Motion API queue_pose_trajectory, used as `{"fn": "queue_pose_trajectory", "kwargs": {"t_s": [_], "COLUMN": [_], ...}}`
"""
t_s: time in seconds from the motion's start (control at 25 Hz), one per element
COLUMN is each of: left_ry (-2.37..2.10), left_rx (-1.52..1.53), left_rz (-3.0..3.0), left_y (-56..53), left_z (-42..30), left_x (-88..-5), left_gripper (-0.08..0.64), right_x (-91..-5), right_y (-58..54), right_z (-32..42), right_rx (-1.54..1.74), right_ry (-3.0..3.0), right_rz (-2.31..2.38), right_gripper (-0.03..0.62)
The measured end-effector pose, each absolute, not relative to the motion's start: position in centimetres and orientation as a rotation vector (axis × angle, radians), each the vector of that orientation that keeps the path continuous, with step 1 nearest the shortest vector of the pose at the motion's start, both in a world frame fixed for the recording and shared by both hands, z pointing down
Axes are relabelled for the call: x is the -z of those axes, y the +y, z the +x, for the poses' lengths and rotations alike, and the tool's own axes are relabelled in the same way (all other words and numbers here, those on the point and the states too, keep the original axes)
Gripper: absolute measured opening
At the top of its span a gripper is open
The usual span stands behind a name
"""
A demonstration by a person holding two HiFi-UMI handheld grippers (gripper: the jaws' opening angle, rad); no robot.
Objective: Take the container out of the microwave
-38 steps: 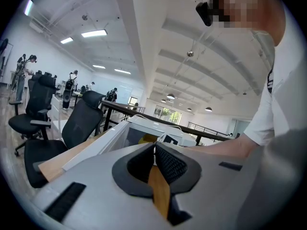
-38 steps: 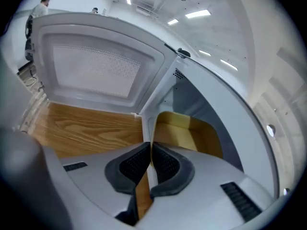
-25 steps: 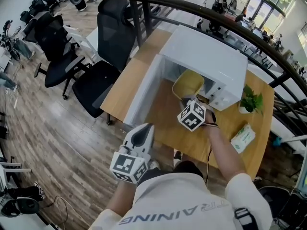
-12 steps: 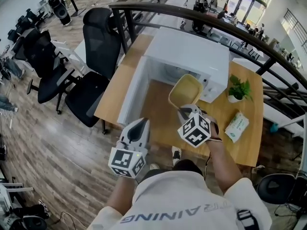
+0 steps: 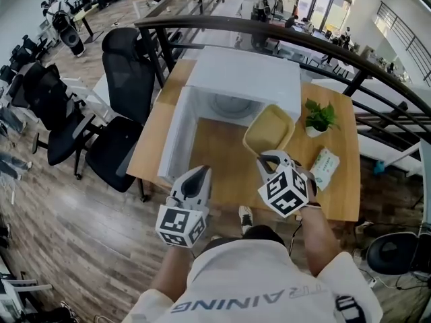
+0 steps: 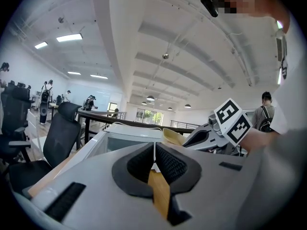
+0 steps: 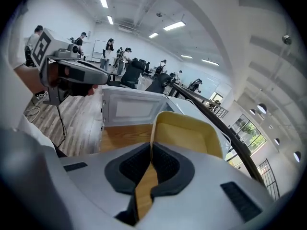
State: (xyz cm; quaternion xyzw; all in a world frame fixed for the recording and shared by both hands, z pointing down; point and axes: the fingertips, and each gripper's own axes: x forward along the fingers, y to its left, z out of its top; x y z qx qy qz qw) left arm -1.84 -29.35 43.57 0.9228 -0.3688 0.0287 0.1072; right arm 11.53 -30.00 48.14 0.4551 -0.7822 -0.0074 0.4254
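My right gripper (image 7: 151,153) has its jaws pinched shut on the near rim of the yellow container (image 7: 191,132). The container is out of the microwave (image 5: 242,79), just in front of its right front corner and over the desk (image 5: 222,163). I cannot tell whether it touches the wood.

The microwave is white. Its door (image 5: 176,136) is swung open to the left, and a glass plate (image 5: 232,105) shows inside.

My left gripper (image 5: 200,175) hangs at the desk's near edge, left of the right one. Its jaws are pressed together with nothing between them.

Right of the container, a small plant (image 5: 318,116) and, nearer me, a tissue pack (image 5: 324,169) sit on the desk. Black chairs (image 5: 128,79) stand on the floor (image 5: 81,214) to the left.
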Motion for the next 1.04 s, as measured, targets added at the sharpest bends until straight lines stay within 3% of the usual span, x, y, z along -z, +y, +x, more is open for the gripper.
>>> {"fn": "queue_pose_trajectory", "kwargs": {"t_s": [1.04], "left_ry": [-1.071], "left_rx": [-0.096], "left_rz": [2.703], "left_y": [-29.83], "left_z": [-1.34], "left_x": [-43.89], "left_gripper": [0.040], "right_x": [-48.29], "right_y": [-29.99], "right_z": [11.32], "right_rx": [0.015], "right_ry": [-1.983], "right_rz": [1.112], "right_gripper": [0.034]}}
